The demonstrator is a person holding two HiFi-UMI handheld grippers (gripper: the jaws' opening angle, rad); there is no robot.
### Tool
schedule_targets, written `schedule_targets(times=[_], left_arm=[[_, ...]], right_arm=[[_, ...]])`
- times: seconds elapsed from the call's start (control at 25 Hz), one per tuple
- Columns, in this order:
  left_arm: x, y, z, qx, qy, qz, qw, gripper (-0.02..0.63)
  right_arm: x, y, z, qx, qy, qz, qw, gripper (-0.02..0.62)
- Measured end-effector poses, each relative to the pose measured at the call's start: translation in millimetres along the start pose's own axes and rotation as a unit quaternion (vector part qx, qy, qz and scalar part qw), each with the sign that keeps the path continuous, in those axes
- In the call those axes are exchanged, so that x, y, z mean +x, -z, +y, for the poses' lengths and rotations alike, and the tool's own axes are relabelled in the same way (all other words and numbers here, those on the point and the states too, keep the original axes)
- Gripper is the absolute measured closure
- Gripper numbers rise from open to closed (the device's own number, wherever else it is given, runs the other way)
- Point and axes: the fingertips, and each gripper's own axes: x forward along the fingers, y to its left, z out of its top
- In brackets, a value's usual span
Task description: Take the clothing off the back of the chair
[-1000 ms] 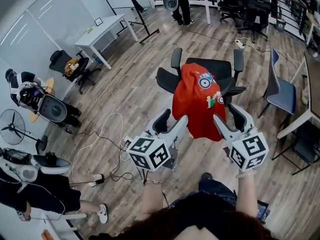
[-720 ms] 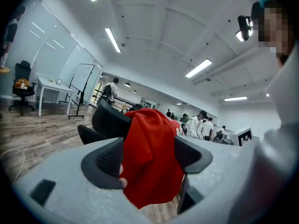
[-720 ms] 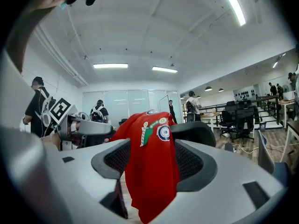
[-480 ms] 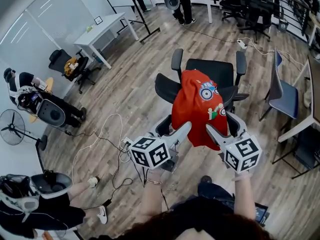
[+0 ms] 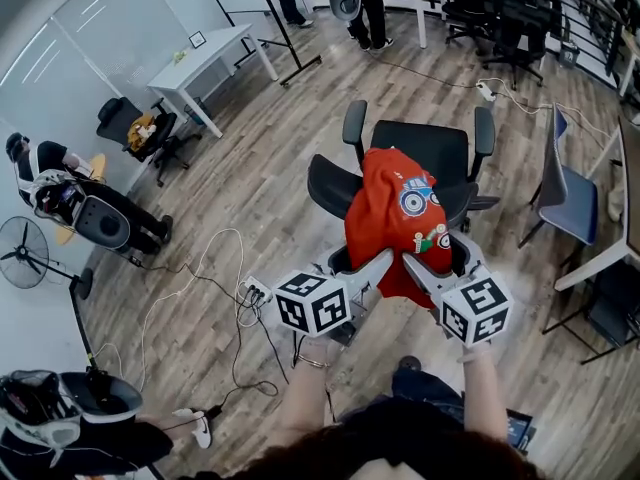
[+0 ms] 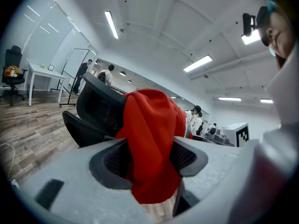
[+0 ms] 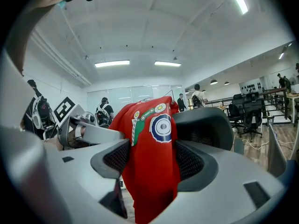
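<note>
A red garment (image 5: 395,208) with a cartoon print hangs over the back of a black office chair (image 5: 420,146), its hem hanging towards me. My left gripper (image 5: 362,260) is at the hem's left side. In the left gripper view the red cloth (image 6: 152,143) hangs between the two pads and the jaws are closing on it. My right gripper (image 5: 437,258) is at the hem's right side. There the jaws stand wide around the printed cloth (image 7: 154,167), and the chair back (image 7: 205,125) rises behind it.
A blue chair (image 5: 565,188) and a desk edge (image 5: 600,258) stand to the right. Cables (image 5: 215,288) trail over the wooden floor to the left, near a seated person (image 5: 50,183) and a fan (image 5: 25,253). A white table (image 5: 205,63) is at the back left.
Both grippers have moved forward and down towards the garment's hem and closer together. The red cloth now hangs between each pair of jaws.
</note>
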Motion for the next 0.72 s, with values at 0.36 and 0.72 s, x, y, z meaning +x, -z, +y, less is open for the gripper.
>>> schedule_targets(times=[0.36, 0.72], left_arm=[[5.0, -3.1, -17.6, 0.045, 0.0, -0.007, 0.999, 0.519], [-2.9, -7.1, -35.4, 0.073, 0.008, -0.014, 0.9972, 0.54]], right_arm=[[2.8, -1.4, 10.6, -0.002, -0.033, -0.001, 0.999, 0.451], [-9.3, -9.4, 19.7, -0.015, -0.033, -0.018, 0.999, 0.522]])
